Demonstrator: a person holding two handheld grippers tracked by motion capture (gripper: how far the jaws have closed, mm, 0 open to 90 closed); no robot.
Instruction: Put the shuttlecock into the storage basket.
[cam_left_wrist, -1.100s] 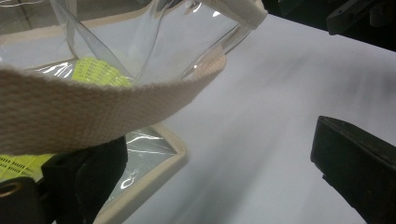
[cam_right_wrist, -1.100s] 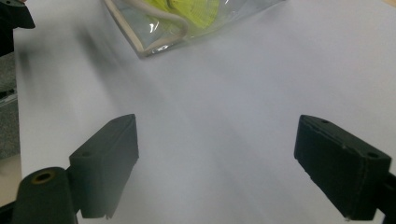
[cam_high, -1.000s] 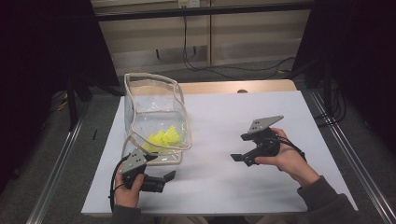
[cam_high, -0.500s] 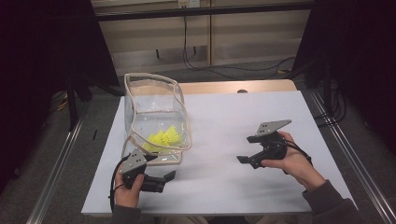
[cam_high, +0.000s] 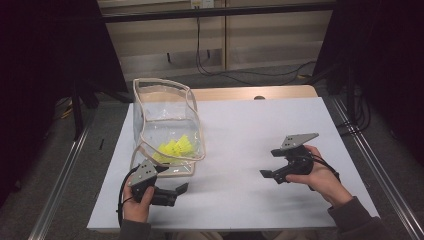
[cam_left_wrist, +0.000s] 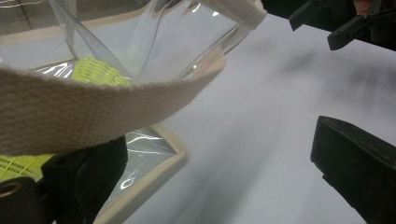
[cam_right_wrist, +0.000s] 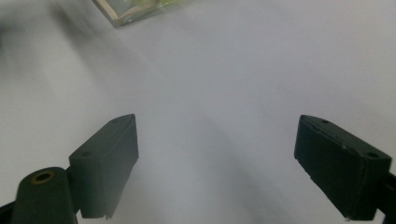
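Note:
A clear plastic bag (cam_high: 165, 117) with cream webbing trim stands on the left of the white table top (cam_high: 250, 130). Several yellow mesh pieces (cam_high: 176, 148) lie inside it. My left gripper (cam_high: 175, 181) is at the bag's near corner, open. In the left gripper view the cream rim strap (cam_left_wrist: 93, 107) crosses just above the left jaw, the yellow pieces (cam_left_wrist: 95, 72) show through the plastic, and the gap of my left gripper (cam_left_wrist: 219, 177) holds only the bag's bottom corner. My right gripper (cam_high: 270, 163) hovers over bare table at the right, open, and my right gripper (cam_right_wrist: 217, 158) has nothing between its pads.
A strip of wooden table (cam_high: 225, 93) shows behind the white sheet. Metal rails (cam_high: 65, 165) run along both sides. Cables (cam_high: 215, 70) lie on the floor at the back. The other hand's gripper (cam_left_wrist: 345, 23) appears at the top right of the left gripper view.
My right gripper has drifted to the right and a little toward the near edge, sinking slightly. The left gripper and the bag have stayed put.

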